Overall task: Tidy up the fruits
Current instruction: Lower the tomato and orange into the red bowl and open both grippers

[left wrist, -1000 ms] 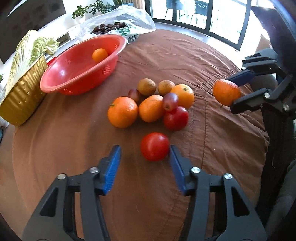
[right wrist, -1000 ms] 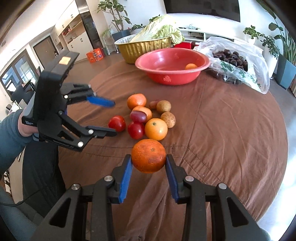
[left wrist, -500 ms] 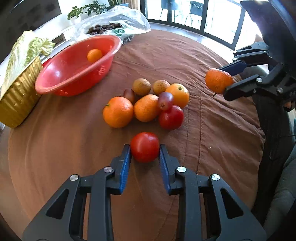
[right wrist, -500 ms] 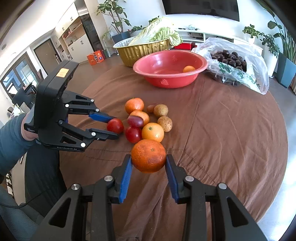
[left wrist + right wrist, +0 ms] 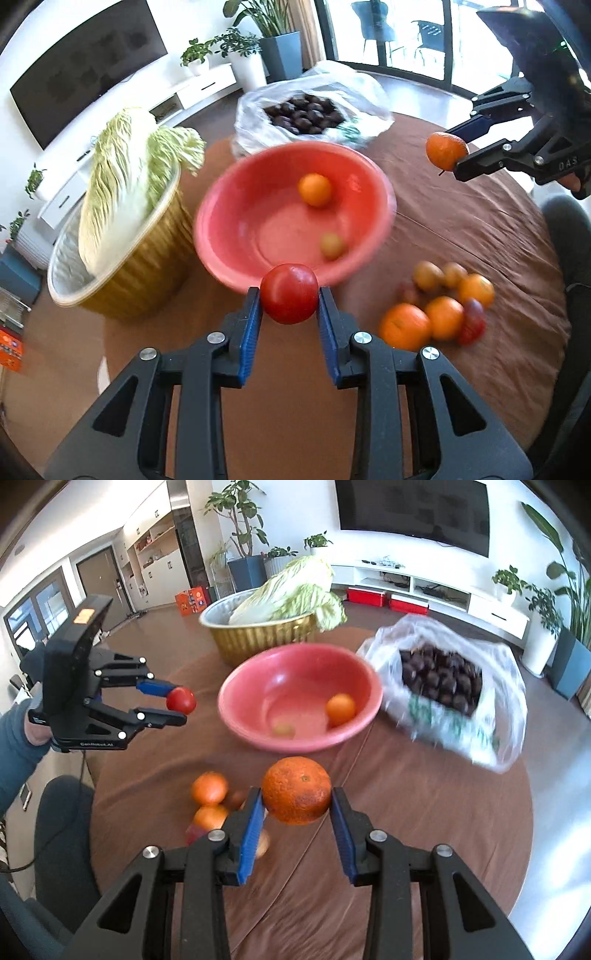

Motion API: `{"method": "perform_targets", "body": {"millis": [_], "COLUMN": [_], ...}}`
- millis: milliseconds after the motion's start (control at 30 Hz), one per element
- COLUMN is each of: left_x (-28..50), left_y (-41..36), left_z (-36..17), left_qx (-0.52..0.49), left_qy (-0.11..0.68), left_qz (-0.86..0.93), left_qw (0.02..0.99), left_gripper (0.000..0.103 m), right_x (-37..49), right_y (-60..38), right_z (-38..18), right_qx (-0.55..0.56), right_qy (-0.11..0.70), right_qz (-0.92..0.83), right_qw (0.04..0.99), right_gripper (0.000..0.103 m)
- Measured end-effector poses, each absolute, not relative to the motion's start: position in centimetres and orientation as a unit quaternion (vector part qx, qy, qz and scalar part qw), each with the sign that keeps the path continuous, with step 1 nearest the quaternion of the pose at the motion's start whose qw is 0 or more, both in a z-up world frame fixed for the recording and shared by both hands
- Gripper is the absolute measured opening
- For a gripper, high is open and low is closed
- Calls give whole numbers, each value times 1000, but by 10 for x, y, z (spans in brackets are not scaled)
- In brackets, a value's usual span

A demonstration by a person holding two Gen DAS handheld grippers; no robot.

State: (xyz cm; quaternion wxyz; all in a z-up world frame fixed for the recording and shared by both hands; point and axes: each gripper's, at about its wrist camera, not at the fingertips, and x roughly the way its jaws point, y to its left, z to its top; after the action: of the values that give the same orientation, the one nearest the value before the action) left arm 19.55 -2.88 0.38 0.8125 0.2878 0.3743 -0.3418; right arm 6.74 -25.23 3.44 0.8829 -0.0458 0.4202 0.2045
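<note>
My left gripper point(image 5: 289, 295) is shut on a red tomato point(image 5: 289, 293), held in the air just short of the red bowl's near rim point(image 5: 221, 273). The right gripper point(image 5: 296, 794) is shut on a large orange point(image 5: 296, 789), also lifted above the table in front of the red bowl point(image 5: 236, 686). Inside the bowl lie a small orange point(image 5: 314, 189) and a small yellowish fruit point(image 5: 331, 245). A pile of oranges, red and brownish fruits point(image 5: 443, 310) rests on the brown tablecloth to the right of the bowl. Each gripper shows in the other's view: left gripper point(image 5: 180, 705), right gripper point(image 5: 448, 149).
A gold foil tub point(image 5: 147, 266) with a napa cabbage point(image 5: 122, 177) stands left of the bowl. A clear plastic bag of dark chestnuts point(image 5: 306, 110) lies behind it. A person's sleeve point(image 5: 14, 746) holds the left gripper. Brown tablecloth point(image 5: 424, 812) spreads around.
The left gripper closed on the tomato and lifted it off the cloth toward the red bowl. The right gripper, still holding the orange, rose and moved toward the bowl too.
</note>
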Motion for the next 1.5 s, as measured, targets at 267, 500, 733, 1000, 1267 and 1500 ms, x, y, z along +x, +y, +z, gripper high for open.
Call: {"method": "perform_targets", "body": {"millis": [267, 500, 733, 1000, 1267, 1500], "left_x": [256, 279, 288, 294, 298, 291], "left_y": [-59, -75, -82, -85, -85, -85], "left_z": [-13, -35, -48, -53, -53, -44], "left_qx": [310, 325, 333, 337, 330, 332], "left_qy": [397, 417, 433, 442, 442, 433], "left_qz": [-343, -341, -345, -341, -339, -341], "left_qw": [792, 777, 763, 758, 762, 766], "left_gripper": [28, 28, 28, 29, 51, 64], "right_x": [135, 159, 172, 179, 182, 172], "right_y": [-235, -221, -213, -207, -202, -208], "right_z": [18, 3, -10, -19, -17, -7], "right_qx": [-81, -101, -116, -127, -131, -136], "right_qy": [447, 465, 479, 488, 488, 483], "right_qz": [210, 218, 224, 222, 222, 222], "right_qw": [866, 852, 841, 835, 834, 836], "right_gripper": [39, 39, 39, 39, 42, 48]}}
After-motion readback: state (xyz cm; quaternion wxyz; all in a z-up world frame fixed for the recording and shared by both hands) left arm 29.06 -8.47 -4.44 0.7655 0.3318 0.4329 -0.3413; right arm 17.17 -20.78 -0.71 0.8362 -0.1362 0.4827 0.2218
